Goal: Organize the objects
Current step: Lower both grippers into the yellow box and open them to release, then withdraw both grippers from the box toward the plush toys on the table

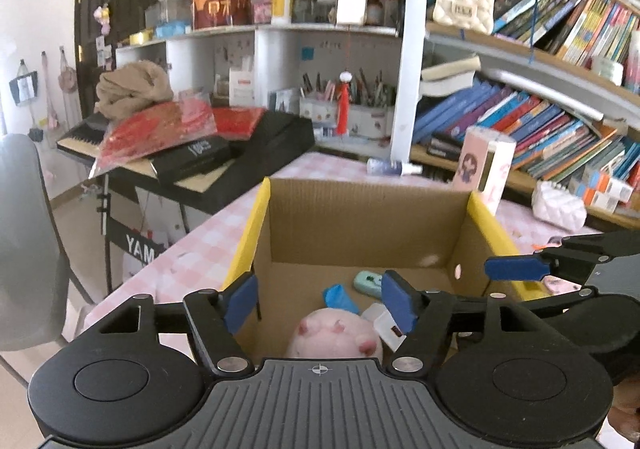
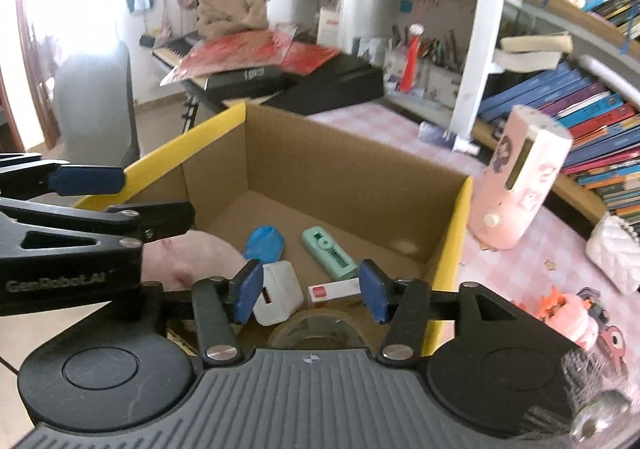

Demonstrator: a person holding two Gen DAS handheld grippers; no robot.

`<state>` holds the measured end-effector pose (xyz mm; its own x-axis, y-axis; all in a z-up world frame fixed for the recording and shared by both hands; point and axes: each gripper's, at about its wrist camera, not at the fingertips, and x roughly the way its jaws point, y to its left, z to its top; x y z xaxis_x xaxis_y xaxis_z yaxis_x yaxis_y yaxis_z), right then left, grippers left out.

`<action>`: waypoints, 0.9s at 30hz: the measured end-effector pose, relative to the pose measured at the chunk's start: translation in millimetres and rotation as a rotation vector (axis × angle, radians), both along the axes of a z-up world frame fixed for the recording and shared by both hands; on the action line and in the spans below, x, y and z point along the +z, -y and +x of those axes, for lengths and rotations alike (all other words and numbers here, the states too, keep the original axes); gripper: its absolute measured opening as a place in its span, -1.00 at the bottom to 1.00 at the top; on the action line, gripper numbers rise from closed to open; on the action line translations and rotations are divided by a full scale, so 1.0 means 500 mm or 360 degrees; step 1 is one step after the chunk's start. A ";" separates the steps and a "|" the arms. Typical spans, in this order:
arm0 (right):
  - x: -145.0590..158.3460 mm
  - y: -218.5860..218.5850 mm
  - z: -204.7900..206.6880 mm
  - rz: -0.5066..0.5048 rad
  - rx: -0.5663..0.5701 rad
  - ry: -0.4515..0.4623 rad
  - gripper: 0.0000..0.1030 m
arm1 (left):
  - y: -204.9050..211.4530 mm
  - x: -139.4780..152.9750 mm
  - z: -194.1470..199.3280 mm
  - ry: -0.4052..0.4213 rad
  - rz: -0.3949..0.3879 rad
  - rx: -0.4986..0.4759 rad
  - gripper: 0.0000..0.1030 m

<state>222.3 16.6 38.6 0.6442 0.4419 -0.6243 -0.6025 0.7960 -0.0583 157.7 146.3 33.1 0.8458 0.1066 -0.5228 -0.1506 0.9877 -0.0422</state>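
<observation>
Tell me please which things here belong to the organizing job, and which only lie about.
Job: cardboard box; inside it pink plush toy, mint stapler, blue pouch, white container.

Lying about: pink humidifier, white quilted purse, keyboard, books.

The left claw (image 1: 320, 301) hangs open over a cardboard box (image 1: 360, 225) holding a pink plush toy (image 1: 334, 337).

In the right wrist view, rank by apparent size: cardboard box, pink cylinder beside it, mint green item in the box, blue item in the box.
1. cardboard box
2. pink cylinder
3. and 4. mint green item and blue item: they look about alike, and the blue one is partly hidden, so I leave them unranked.
</observation>
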 end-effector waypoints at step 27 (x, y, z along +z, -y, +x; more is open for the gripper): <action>-0.002 0.033 -0.224 0.0007 -0.0329 0.0176 0.60 | -0.020 -0.026 -0.216 -0.0070 -0.0042 0.0049 0.79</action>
<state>110.3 0.0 37.8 0.7855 0.2961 -0.5435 -0.4170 0.9021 -0.1112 49.8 156.5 20.3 0.8183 0.1182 -0.5625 -0.1834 0.9812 -0.0605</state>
